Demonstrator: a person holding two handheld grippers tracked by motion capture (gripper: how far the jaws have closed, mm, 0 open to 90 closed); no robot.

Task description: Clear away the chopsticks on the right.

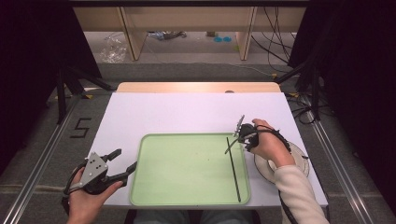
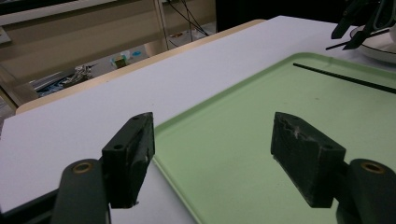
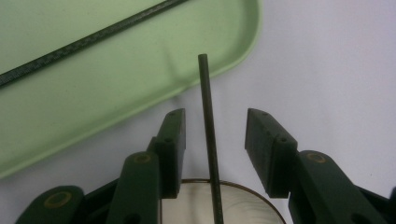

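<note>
A black chopstick (image 1: 234, 172) lies along the right side of the green tray (image 1: 187, 168). A second black chopstick (image 3: 204, 88) rests on the rim of a pale bowl (image 3: 233, 200) and points out over the white table toward the tray's rim. My right gripper (image 3: 215, 116) is open around it, and the pads stand clear of the stick on both sides. From above, the right gripper (image 1: 239, 139) sits at the tray's right edge, by the bowl (image 1: 299, 158). My left gripper (image 1: 127, 158) is open and empty at the tray's left edge.
The tray lies on a white table top (image 1: 187, 112) with a wooden strip at its far edge. The left gripper view has the tray (image 2: 243, 140), its chopstick (image 2: 345, 77) and the right gripper (image 2: 359, 23) far off. Dark curtains and cables flank the table.
</note>
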